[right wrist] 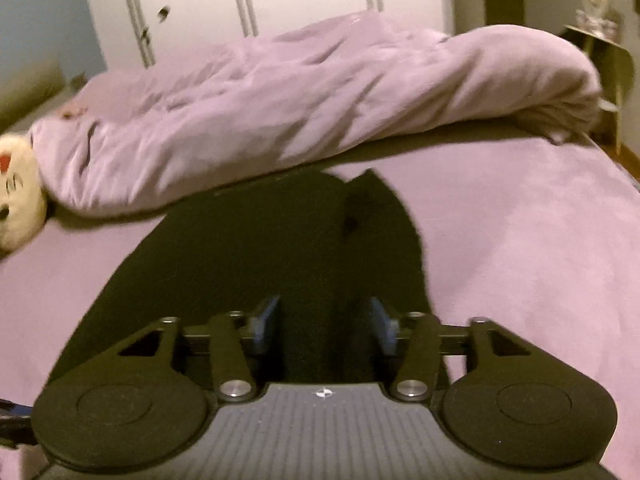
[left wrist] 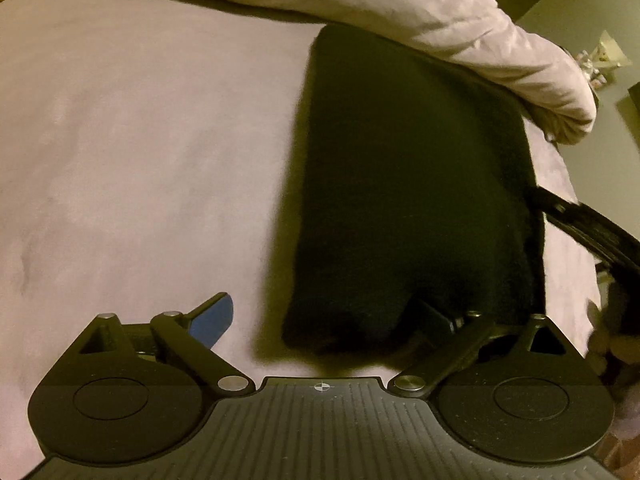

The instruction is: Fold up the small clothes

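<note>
Black garment (left wrist: 408,200) featureless in gloom; left claw (left wrist: 324,320) wide; right claw (right wrist: 325,324) parted, nothing gripped.

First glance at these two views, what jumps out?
A black garment lying flat on the lilac bed sheet, dark against pale. Behind it, a rumpled lilac duvet runs across the bed, with a cream plush toy at its left end. The right tongs stand open over the garment.

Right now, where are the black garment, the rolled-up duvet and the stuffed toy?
Black garment (left wrist: 412,184): left wrist view, middle of the cloth.
Rolled-up duvet (right wrist: 304,108): right wrist view, middle of its bulk.
Stuffed toy (right wrist: 18,196): right wrist view, its pale face.
</note>
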The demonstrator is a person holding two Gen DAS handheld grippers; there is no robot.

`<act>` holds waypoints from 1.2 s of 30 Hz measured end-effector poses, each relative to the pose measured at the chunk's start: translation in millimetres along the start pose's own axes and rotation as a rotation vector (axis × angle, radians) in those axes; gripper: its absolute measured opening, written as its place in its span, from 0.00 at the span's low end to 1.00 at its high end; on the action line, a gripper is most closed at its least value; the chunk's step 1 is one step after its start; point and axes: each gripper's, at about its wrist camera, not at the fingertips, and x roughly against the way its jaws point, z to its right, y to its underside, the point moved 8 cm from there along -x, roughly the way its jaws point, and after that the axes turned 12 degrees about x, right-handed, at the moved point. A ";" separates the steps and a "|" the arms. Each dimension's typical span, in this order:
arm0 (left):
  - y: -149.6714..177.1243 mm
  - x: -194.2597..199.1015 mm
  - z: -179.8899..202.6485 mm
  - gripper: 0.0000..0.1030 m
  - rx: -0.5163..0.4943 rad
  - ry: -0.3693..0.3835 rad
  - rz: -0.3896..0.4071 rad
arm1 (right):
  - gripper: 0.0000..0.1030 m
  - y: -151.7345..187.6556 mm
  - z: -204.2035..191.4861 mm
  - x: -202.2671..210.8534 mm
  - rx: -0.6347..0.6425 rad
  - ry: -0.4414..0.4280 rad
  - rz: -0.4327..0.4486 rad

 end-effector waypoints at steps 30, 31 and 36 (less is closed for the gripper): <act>-2.7 33.5 4.1 0.96 0.053 0.014 0.080 | 0.23 -52.9 -56.7 -21.8 0.238 -0.089 0.111; -6.1 38.4 6.2 0.96 0.054 0.016 0.099 | 0.23 -62.4 -57.0 -13.9 0.281 -0.057 0.146; -17.2 38.1 17.7 0.96 0.043 0.039 0.137 | 0.24 -68.3 -33.0 -21.6 0.403 0.128 0.152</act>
